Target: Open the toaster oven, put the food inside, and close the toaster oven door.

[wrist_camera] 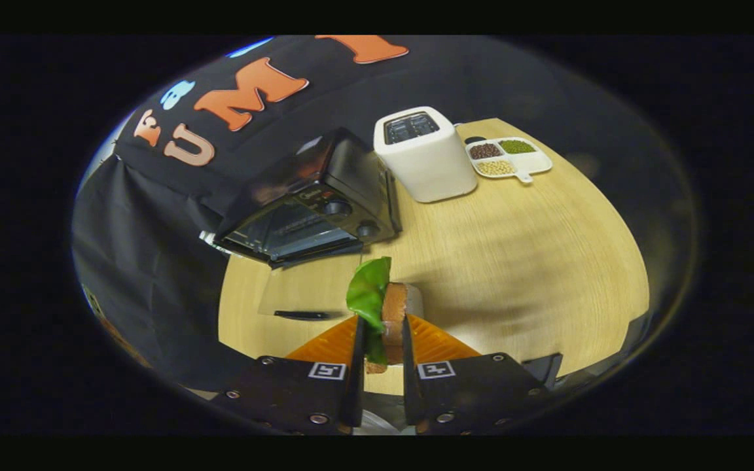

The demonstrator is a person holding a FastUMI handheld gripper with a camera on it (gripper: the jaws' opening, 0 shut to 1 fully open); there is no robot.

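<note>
Both fingers of my gripper [382, 337] press on a sandwich [393, 311], brown bread with a green lettuce leaf [369, 291] sticking out on its left side. It is held on edge above the wooden table [514, 261]. Beyond the fingers and to the left stands the black toaster oven [311, 199]. Its glass door [295, 294] lies folded down flat toward me, with the dark handle [305, 315] at its near edge. The oven's inside looks dark, with rack bars faintly visible.
A white pop-up toaster [424, 154] stands right of the oven. Behind it lies a white divided dish [510, 158] with beans and grains in three sections. The round table's edge curves off at the right and near side.
</note>
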